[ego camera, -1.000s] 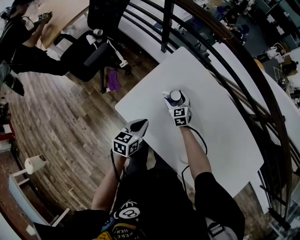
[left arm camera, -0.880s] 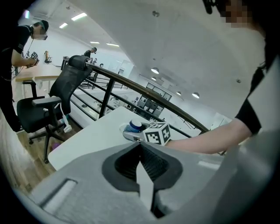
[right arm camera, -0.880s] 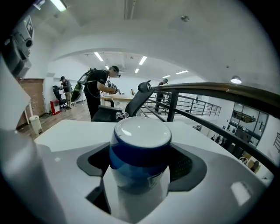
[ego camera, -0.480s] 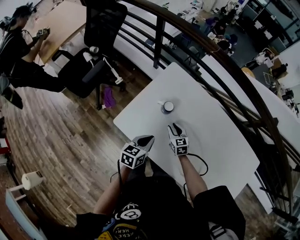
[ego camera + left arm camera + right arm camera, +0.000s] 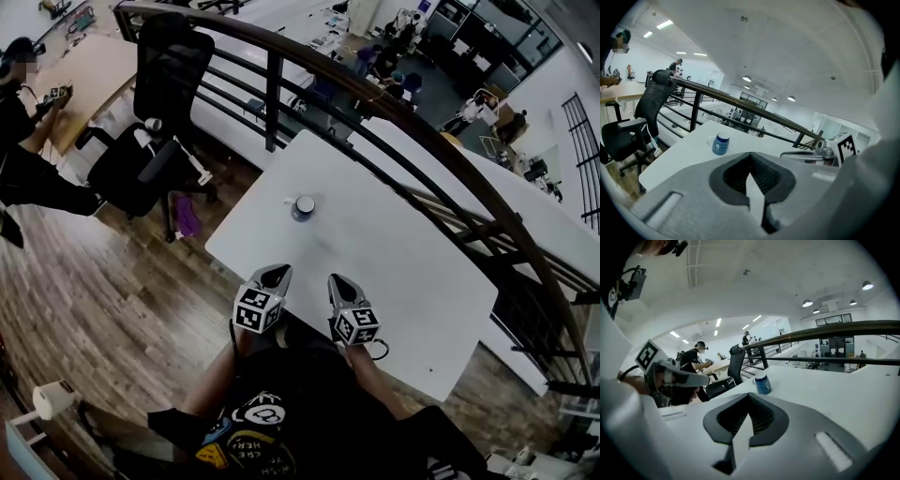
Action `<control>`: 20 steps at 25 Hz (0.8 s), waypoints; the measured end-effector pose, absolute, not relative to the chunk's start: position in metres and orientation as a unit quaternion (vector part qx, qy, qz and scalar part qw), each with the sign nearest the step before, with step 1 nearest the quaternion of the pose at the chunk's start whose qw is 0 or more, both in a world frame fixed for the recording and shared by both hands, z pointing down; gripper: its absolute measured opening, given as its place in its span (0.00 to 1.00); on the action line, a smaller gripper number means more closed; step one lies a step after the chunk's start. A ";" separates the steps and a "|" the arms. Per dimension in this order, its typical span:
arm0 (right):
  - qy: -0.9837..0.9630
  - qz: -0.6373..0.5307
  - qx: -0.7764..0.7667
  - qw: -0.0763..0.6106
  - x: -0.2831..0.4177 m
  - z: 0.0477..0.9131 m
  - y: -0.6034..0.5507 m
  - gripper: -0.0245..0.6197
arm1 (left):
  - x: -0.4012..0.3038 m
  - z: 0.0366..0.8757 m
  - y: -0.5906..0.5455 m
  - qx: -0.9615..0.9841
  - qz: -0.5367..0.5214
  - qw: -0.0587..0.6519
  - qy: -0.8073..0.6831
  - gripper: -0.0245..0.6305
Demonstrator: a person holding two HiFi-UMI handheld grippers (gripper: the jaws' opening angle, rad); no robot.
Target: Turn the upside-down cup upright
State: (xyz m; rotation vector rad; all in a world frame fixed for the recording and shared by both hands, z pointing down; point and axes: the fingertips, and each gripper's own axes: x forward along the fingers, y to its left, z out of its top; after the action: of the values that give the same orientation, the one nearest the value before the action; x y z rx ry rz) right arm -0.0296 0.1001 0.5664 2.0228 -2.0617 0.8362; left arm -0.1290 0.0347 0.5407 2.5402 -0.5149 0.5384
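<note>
A blue cup (image 5: 303,206) with a white handle stands alone on the white table (image 5: 412,253), its pale round top facing up. It also shows in the left gripper view as the cup (image 5: 721,143) and in the right gripper view as the cup (image 5: 762,383), far ahead of both jaws. My left gripper (image 5: 278,274) is at the table's near edge, shut and empty. My right gripper (image 5: 338,281) sits beside it, well short of the cup, jaws shut with nothing between them. Up close, the left gripper (image 5: 751,157) and the right gripper (image 5: 749,399) each have their pads meeting.
A black railing (image 5: 394,103) runs along the table's far side. A black office chair (image 5: 150,141) and a purple object (image 5: 186,217) are on the wood floor to the left, with a person (image 5: 23,159) beyond. A black cable (image 5: 375,352) trails by my right arm.
My right gripper has let go of the cup, drawn back to the table's near edge and shut. The cup stays standing on the table. The left gripper shifted slightly.
</note>
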 end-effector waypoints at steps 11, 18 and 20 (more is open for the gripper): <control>-0.751 0.247 0.610 0.044 -0.037 0.500 0.172 0.04 | -0.115 0.523 0.143 0.922 0.218 0.225 -0.227 0.05; -0.765 0.268 0.584 0.040 -0.047 0.519 0.237 0.04 | -0.111 0.517 0.240 0.928 0.247 0.164 -0.227 0.05; -0.770 0.260 0.581 0.038 -0.049 0.515 0.245 0.04 | -0.112 0.513 0.249 0.928 0.239 0.160 -0.237 0.05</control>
State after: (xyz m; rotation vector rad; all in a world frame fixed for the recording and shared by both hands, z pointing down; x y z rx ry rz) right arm -0.0489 0.2450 0.5153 1.7818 -2.3622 0.7983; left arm -0.1116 0.2491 0.5129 2.6512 -0.6768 0.6818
